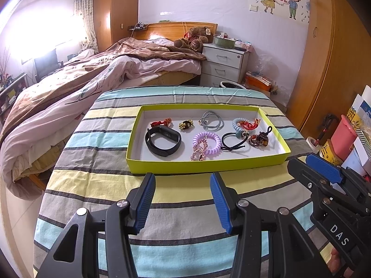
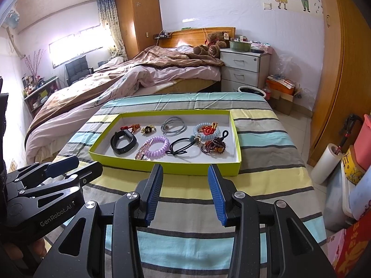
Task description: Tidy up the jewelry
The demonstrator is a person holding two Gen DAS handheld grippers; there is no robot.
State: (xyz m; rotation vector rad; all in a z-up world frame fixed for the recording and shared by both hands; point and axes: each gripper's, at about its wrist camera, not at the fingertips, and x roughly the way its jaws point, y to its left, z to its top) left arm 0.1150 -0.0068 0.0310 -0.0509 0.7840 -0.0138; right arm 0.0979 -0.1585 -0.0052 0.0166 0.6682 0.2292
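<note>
Both the left gripper [image 1: 183, 199] and right gripper [image 2: 185, 192] hover spread and empty over the striped table's near edge. The jewelry lies ahead in the green tray [image 1: 204, 165], whose long side runs crosswise; the black band [image 1: 163, 140] sits nearer the left gripper.

Lime-green tray [image 1: 204, 165], black band [image 1: 163, 143], lilac coil tie [image 1: 209, 142], perhaps amber beads [image 1: 259, 139], striped cloth [image 1: 185, 194]
</note>
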